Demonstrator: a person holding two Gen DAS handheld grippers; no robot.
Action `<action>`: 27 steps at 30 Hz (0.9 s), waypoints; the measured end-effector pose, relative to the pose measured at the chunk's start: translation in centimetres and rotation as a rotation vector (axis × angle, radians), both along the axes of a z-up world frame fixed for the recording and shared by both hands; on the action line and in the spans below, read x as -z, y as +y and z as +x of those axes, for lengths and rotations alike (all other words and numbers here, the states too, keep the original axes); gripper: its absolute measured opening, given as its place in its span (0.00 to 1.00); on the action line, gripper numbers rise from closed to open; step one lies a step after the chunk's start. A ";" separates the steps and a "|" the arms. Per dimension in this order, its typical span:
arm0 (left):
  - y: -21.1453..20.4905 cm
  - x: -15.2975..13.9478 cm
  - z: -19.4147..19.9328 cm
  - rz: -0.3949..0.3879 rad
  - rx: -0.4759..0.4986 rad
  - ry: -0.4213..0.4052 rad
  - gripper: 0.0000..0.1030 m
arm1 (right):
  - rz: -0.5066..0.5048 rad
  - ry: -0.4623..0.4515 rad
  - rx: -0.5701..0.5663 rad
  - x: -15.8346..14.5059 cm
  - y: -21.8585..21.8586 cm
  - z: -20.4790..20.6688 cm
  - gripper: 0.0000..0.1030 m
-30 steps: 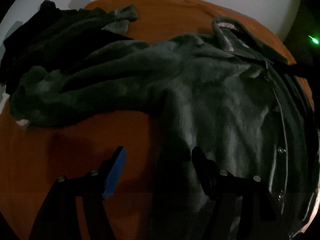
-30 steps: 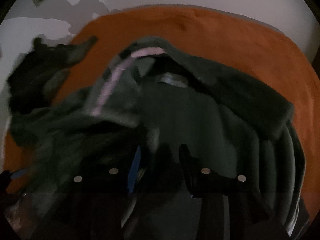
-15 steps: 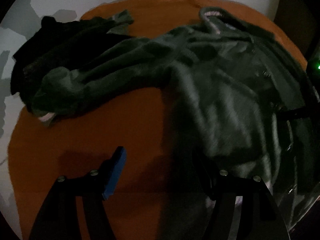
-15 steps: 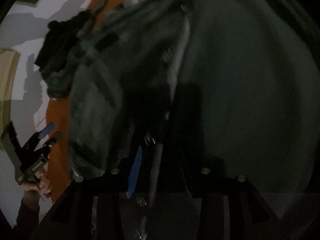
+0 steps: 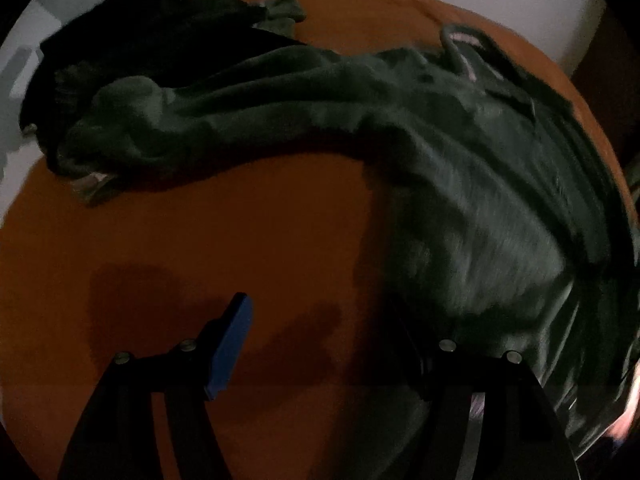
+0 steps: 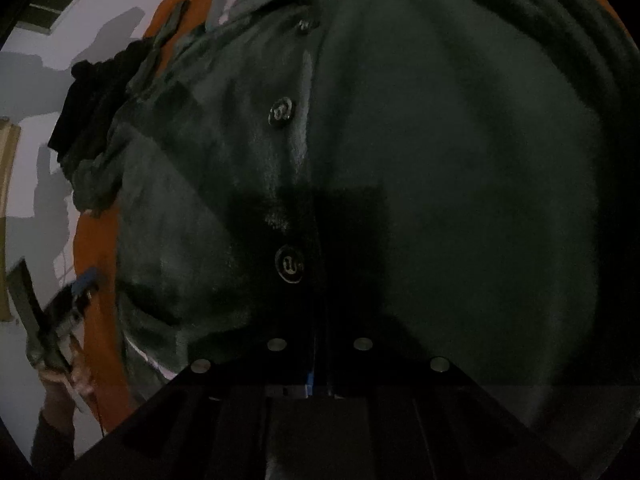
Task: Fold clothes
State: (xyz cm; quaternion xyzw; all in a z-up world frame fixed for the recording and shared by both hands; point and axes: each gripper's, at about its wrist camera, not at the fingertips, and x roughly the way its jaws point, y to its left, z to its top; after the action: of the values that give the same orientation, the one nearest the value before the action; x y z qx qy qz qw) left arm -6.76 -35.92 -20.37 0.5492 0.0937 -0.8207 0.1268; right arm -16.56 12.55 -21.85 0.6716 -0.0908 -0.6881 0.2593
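We see a round counter [image 5: 280, 220] covered in orange cloth. A dark green fleece jacket [image 5: 480, 200] lies spread across its right side, one sleeve [image 5: 200, 120] stretched leftward. A heap of black clothing [image 5: 132, 32] rests at the far left edge, touching that sleeve.

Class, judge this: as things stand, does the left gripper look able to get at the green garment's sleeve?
Probably yes: the left gripper is open over bare orange cloth, and nothing lies between it and the sleeve.
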 end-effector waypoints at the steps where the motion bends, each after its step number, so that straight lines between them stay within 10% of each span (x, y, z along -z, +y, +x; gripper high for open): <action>1: -0.1 0.2 -0.8 0.021 -0.004 0.000 0.67 | -0.020 -0.021 -0.009 0.3 -0.2 -0.1 0.04; 10: 0.2 3.5 -5.4 0.097 -0.039 -0.054 0.67 | -0.135 -0.072 0.089 1.3 0.5 -2.0 0.12; 19: 1.5 3.3 -4.5 -0.094 -0.019 -0.064 0.75 | 0.061 0.027 0.062 -0.7 1.1 -1.5 0.00; 27: -1.0 -0.5 -2.9 -0.180 -0.189 -0.005 0.75 | -0.080 -0.024 0.098 -0.7 3.9 -1.5 0.00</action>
State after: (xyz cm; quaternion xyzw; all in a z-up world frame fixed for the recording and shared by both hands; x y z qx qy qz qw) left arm -9.64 -36.90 -19.91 0.5265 0.0707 -0.8087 0.2524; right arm -18.10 16.42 -21.19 0.6637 -0.1540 -0.6876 0.2510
